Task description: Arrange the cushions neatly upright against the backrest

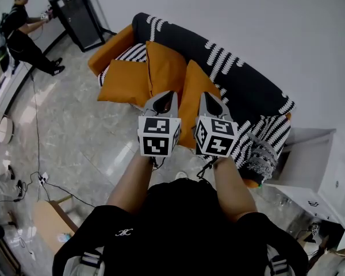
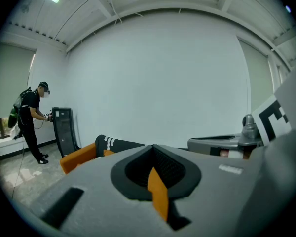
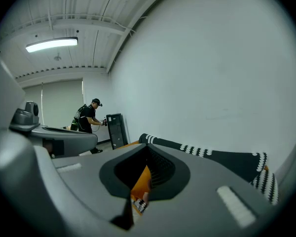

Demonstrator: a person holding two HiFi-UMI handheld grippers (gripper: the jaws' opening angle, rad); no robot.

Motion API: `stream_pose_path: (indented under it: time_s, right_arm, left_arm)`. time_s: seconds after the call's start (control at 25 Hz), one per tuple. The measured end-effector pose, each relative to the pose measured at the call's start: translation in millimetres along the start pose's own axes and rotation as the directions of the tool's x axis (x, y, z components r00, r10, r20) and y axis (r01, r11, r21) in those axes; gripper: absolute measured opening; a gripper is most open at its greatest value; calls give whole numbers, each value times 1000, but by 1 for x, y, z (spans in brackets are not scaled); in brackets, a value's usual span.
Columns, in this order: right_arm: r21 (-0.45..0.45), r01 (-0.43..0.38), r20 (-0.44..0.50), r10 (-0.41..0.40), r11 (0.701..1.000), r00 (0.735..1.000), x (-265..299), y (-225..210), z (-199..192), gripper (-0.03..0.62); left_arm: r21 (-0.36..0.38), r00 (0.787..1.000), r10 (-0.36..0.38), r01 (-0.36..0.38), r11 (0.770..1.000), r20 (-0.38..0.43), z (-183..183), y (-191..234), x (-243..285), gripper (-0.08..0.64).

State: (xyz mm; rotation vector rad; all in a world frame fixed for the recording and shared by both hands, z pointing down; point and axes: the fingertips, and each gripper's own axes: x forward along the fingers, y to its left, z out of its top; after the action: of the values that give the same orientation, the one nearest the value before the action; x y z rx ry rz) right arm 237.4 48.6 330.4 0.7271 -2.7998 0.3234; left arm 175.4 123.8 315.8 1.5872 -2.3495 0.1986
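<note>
Both of the person's grippers hang side by side above the front edge of a sofa (image 1: 259, 96) draped in black fabric with white stripes, tips aimed at three orange cushions on its seat. The left gripper (image 1: 165, 99) has its jaws pressed together with nothing held, and so does the right gripper (image 1: 210, 102). In each gripper view only a sliver of orange shows past the closed tips.

The right-hand cushion (image 1: 191, 85) lies straight ahead of the two tips and just below them. It tilts on one corner, its long axis running from the seat front up toward the backrest (image 1: 241, 76). The right gripper looks the nearer to it. The middle cushion (image 1: 168, 65) leans against the backrest, ahead of the left gripper. The left-hand cushion (image 1: 125, 82) slumps flatter, well off to the left by the orange armrest (image 1: 106, 52).

All three are plain, plump squares that will likely sag when pinched. None yet stands neat.
</note>
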Motion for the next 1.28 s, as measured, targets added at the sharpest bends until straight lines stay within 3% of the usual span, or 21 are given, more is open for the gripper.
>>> stream_pose_path:
  time_s: [0.4, 0.72, 1.04, 1.28]
  right_arm:
    - [-28, 59, -43, -60, 998, 997, 18, -22, -12, 9]
    - [39, 189, -79, -185, 981, 979, 36, -38, -32, 10]
    - [76, 370, -138, -358, 926, 924, 64, -48, -51, 11]
    - [135, 517, -219, -484, 845, 847, 80, -63, -85, 18]
  left_arm:
    - [-11, 997, -41, 40, 999, -68, -11, 2, 34, 8]
    - [55, 977, -163, 172, 984, -133, -21, 9, 72, 8]
    - [64, 922, -323, 343, 937, -213, -35, 36, 132, 8]
    - [86, 857, -407, 453, 888, -316, -62, 58, 191, 8]
